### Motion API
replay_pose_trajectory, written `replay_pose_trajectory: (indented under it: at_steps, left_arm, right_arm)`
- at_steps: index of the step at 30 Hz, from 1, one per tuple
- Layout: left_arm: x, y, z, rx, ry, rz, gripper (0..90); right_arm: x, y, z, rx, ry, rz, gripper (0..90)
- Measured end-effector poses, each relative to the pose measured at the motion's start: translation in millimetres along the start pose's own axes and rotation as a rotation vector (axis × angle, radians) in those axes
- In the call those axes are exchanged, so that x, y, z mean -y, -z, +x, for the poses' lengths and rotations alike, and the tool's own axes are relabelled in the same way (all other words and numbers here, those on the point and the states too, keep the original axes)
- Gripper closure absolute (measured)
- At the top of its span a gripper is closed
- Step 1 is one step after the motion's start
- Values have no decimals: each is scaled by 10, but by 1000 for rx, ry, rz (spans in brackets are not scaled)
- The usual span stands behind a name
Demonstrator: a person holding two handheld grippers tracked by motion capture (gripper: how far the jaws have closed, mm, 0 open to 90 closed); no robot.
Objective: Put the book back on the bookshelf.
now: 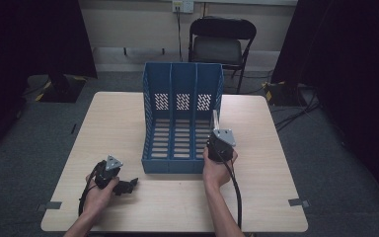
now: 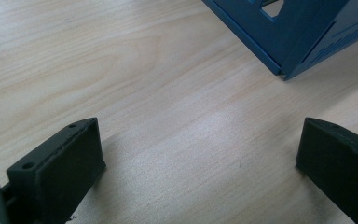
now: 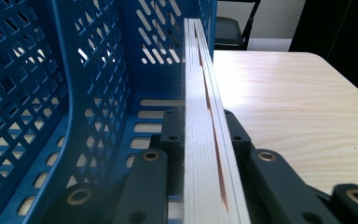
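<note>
Blue plastic stood at the middle of the table (image 1: 128,113): a three-slot file rack (image 1: 182,118), open toward us, with a folding chair (image 1: 221,42) on the floor behind it. We held the right gripper (image 1: 218,132) at the rack's right front corner, its jaws clenched on a thin, pale book-like slab (image 3: 205,140) that stood on edge; in the right gripper view the slab ran straight away from the camera, just beside the perforated blue divider (image 3: 98,84) of the rightmost slot, and whether it touched that wall we could not tell. Its far end seemed to sit over the slotted floor of the rack, so we judged the slab to be partway into that compartment rather than fully home. Our left gripper (image 1: 127,185) rested low on the table near the rack's left front corner, jaws spread wide with only bare wood between them and nothing held. From there, we thought the main risk lay in the slab's thin edge: pushed forward at a slight angle, it could catch on the divider's holes or on the floor slots and jam or twist in the grip. A hard push might also slide the light rack across the table, since the left gripper was not bracing it. Letting go too early could leave the slab to tip sideways against the wall or fall out at the front.
</note>
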State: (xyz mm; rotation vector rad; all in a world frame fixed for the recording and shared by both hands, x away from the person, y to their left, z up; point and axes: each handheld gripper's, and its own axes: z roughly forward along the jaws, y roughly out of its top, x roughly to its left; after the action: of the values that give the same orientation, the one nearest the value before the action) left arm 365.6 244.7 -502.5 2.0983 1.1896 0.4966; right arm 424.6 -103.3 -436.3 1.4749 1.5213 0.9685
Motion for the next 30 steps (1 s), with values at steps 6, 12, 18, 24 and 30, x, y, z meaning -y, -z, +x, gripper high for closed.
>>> replay_pose_trajectory:
  at_steps: [6, 12, 18, 24, 30]
  left_arm:
    - [0, 0, 0, 1, 1, 0, 0]
    - [0, 1, 1, 1, 0, 1, 0]
    - [0, 1, 1, 1, 0, 1, 0]
    - [0, 0, 0, 1, 1, 0, 0]
    - [0, 1, 1, 1, 0, 1, 0]
  right_arm:
    - [-6, 0, -12, -3, 8, 2, 730]
    - [-24, -4, -33, -13, 5, 3, 679]
    - [-65, 7, -51, -37, -8, -10, 607]
    - [-84, -12, -91, -75, -34, 17, 521]
    - [-85, -38, -101, -112, -39, 51, 478]
